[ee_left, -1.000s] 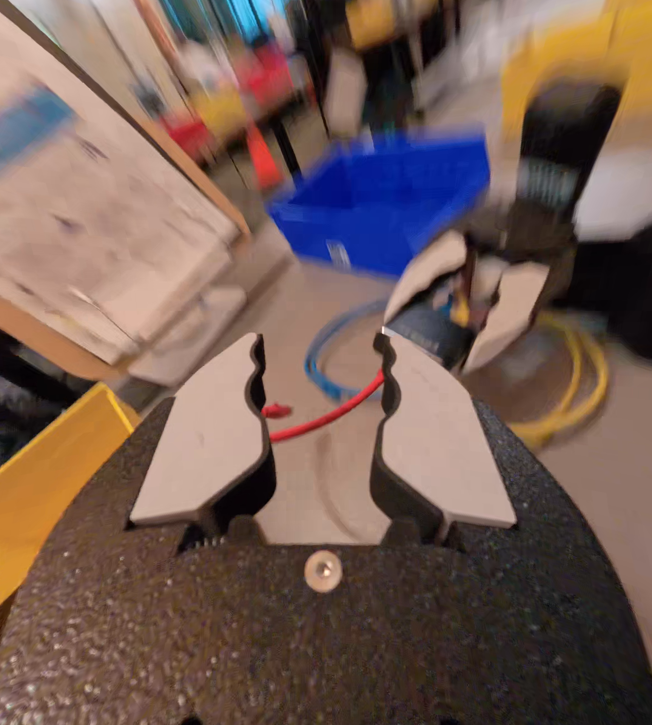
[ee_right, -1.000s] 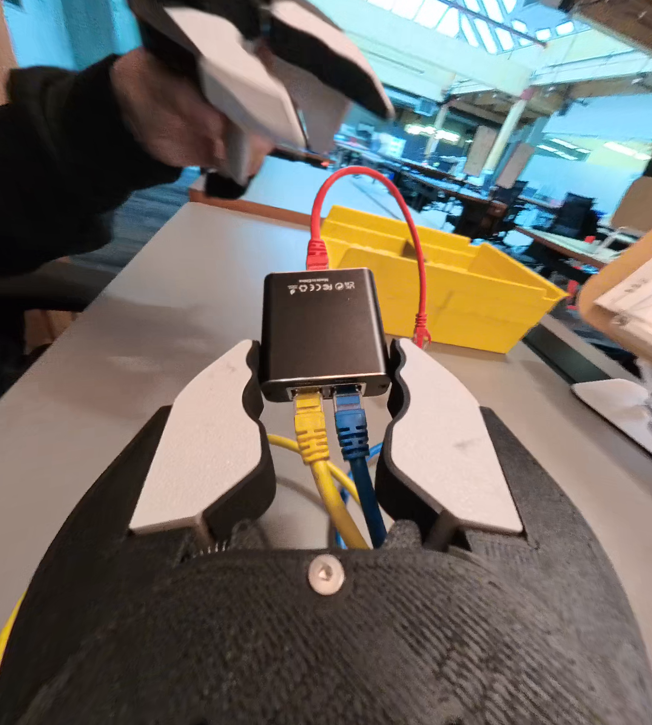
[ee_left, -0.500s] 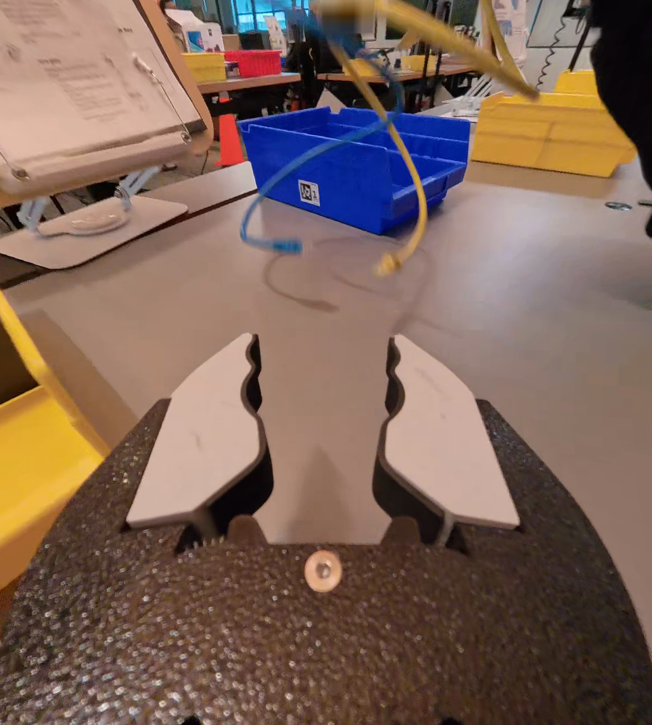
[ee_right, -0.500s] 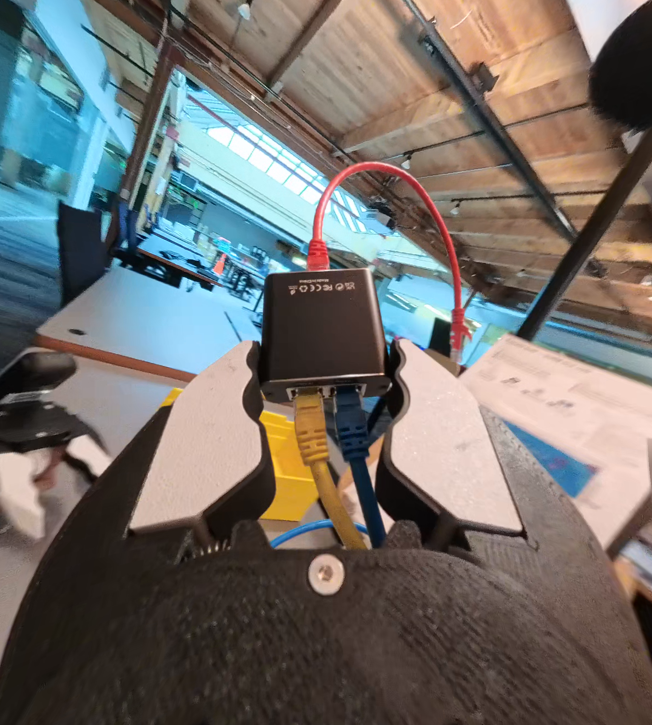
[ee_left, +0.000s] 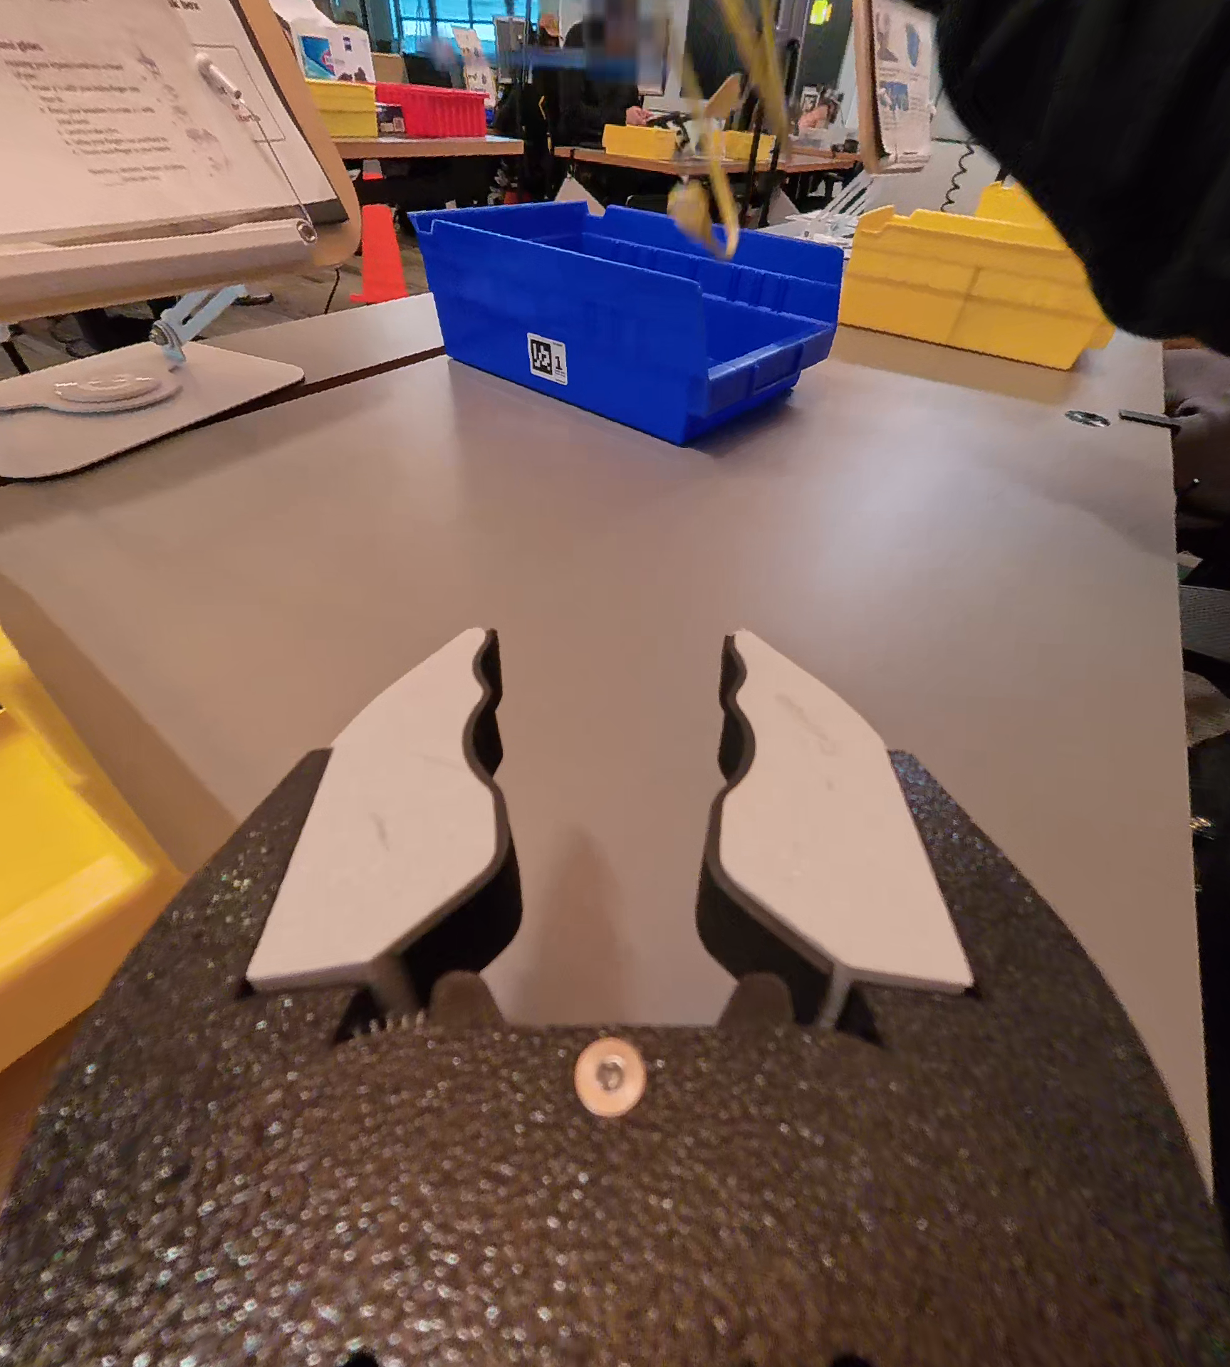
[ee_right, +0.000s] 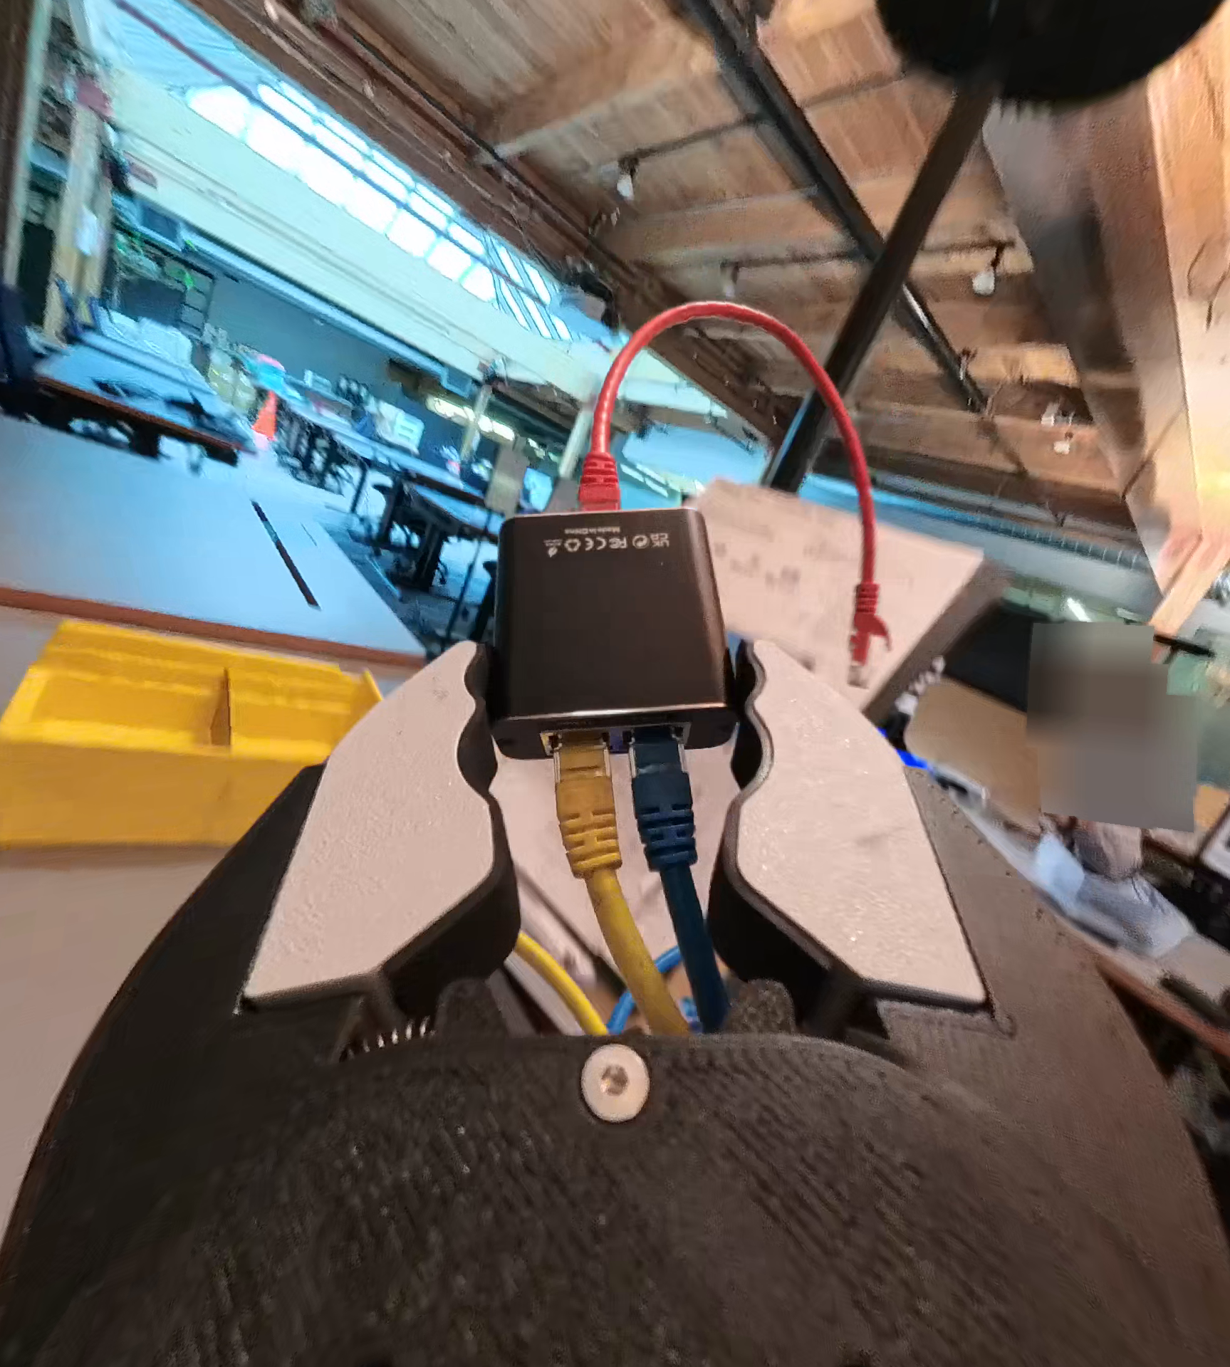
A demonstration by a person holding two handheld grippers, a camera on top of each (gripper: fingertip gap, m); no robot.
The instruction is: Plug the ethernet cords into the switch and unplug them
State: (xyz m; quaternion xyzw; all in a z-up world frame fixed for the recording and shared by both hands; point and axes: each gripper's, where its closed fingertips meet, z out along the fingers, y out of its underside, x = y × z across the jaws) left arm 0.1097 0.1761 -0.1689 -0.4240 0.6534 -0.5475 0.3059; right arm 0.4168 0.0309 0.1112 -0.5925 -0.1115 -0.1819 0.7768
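Switch [ee_right: 612,621] clamped in right tool [ee_right: 612,658], lifted off desk [ee_left: 597,518]; yellow cord [ee_right: 586,799], blue cord [ee_right: 663,799], red cord [ee_right: 600,473] plugged. Left tool [ee_left: 608,647] agape, empty. Risk: dangling leads snagging, twisting switch loose.

**Empty fingers over a bare table**

The left hand-held gripper [ee_left: 610,651] hovers with fingers apart, nothing between them, above the grey table [ee_left: 597,532]. A blue bin [ee_left: 626,325] stands ahead; a blurred yellow cord [ee_left: 700,200] dangles above it.
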